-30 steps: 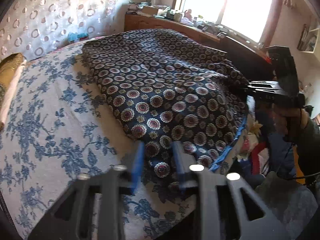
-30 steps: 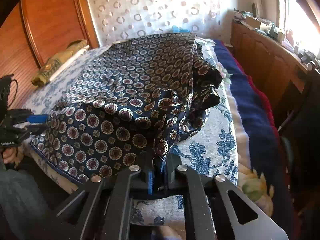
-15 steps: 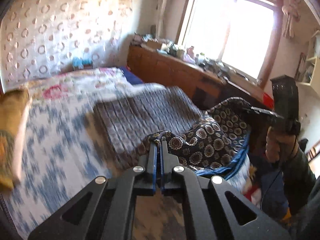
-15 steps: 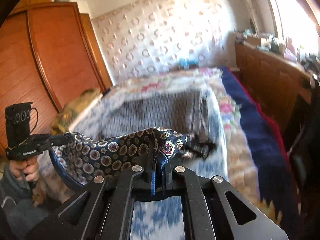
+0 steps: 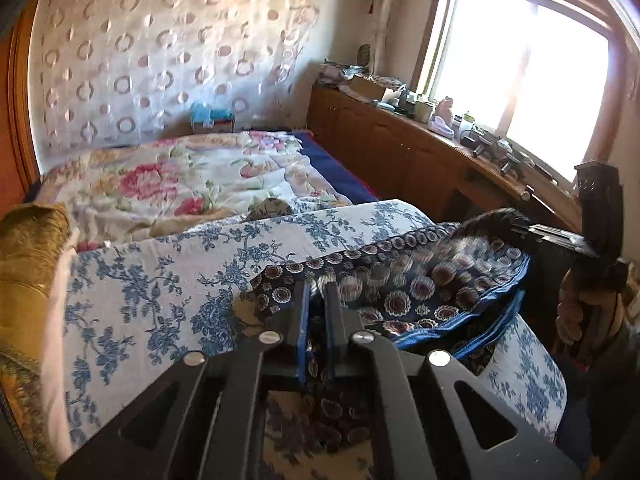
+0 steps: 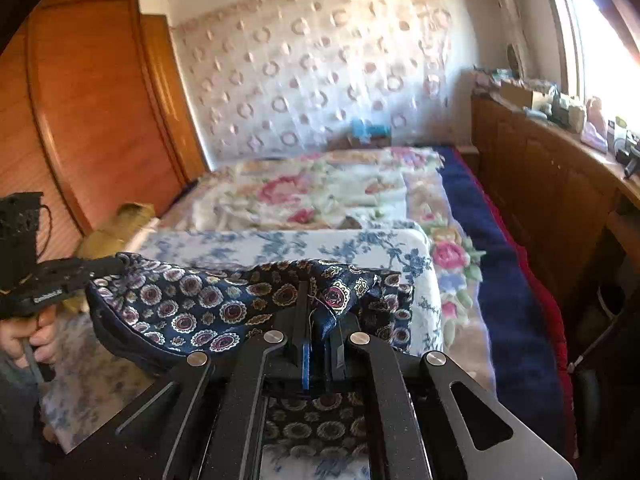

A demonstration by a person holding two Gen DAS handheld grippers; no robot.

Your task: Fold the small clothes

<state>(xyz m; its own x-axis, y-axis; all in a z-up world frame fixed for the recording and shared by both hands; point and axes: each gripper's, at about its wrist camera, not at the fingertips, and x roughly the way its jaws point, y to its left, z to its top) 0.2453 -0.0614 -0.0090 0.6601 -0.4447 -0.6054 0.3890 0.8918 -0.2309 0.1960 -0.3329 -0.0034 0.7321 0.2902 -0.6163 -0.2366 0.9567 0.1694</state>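
A dark navy cloth [image 5: 420, 280] printed with round medallions hangs bunched between my two grippers, lifted above the near end of the bed. In the left wrist view my left gripper [image 5: 316, 286] has a fold of the cloth pinched between its pads, and its jaws are opening slightly. My right gripper [image 6: 320, 292] is shut on another corner of the cloth [image 6: 192, 300]. Each view shows the other gripper at the far end of the fabric: the right gripper [image 5: 532, 232] and the left gripper [image 6: 116, 264], each held by a hand.
The bed carries a white sheet with blue flowers [image 5: 160, 280], a rose-patterned quilt [image 5: 180, 176] behind it and a gold pillow [image 5: 28, 248] at the left. A blue blanket [image 6: 500, 260] lines the right side. A cluttered wooden cabinet [image 5: 400, 152] runs under the window; a wardrobe [image 6: 92, 120] stands left.
The cloth lay spread over the bed a second ago. My left gripper closed on its edge, and both grippers rose and pulled it toward the near end, baring the blue-flowered sheet.
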